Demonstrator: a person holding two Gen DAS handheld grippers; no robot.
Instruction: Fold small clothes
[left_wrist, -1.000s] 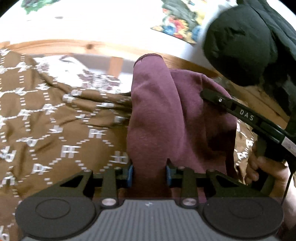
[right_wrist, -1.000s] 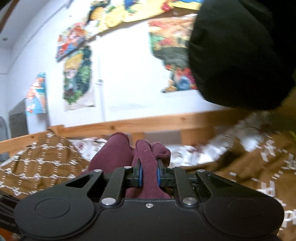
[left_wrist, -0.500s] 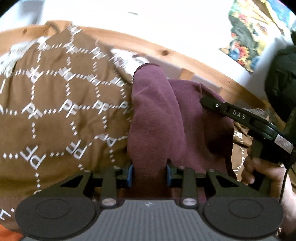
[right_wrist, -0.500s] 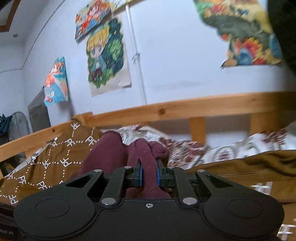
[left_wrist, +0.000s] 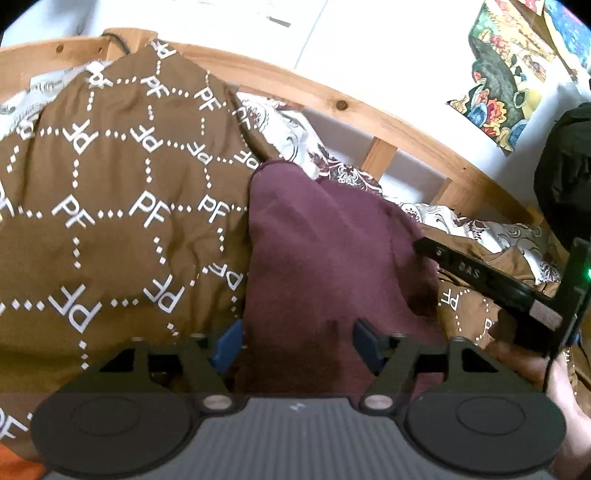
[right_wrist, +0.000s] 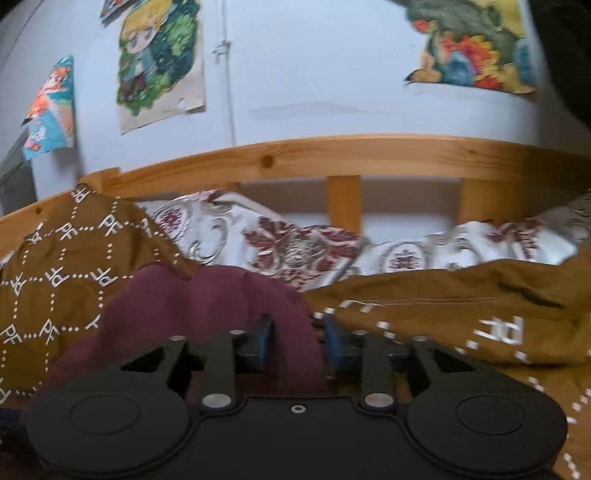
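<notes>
Maroon garment (left_wrist: 325, 266) lying folded on brown patterned blanket (left_wrist: 110, 221), release step. Left gripper (left_wrist: 297, 343) just opened wide, cloth between, unpressed. Right gripper (right_wrist: 297, 345) just parted narrowly, fold loose. Next: withdraw clear without dragging fold.

Left gripper (left_wrist: 297, 345): jaws have just been opening and now stand wide apart. The blue pads (left_wrist: 229, 343) flank the maroon garment (left_wrist: 317, 258) at 9 and 3 o'clock; the left pad sits at the cloth's edge, the right pad clear of it.

Right gripper (right_wrist: 297, 341): jaws have just been opening and stand partly apart. A fold of the garment lies between the pads; the frame is blurred, so contact is probably released.

In the left wrist view, the right gripper enters from 3 o'clock, held by a hand (left_wrist: 517, 363) at 4 o'clock.
</notes>
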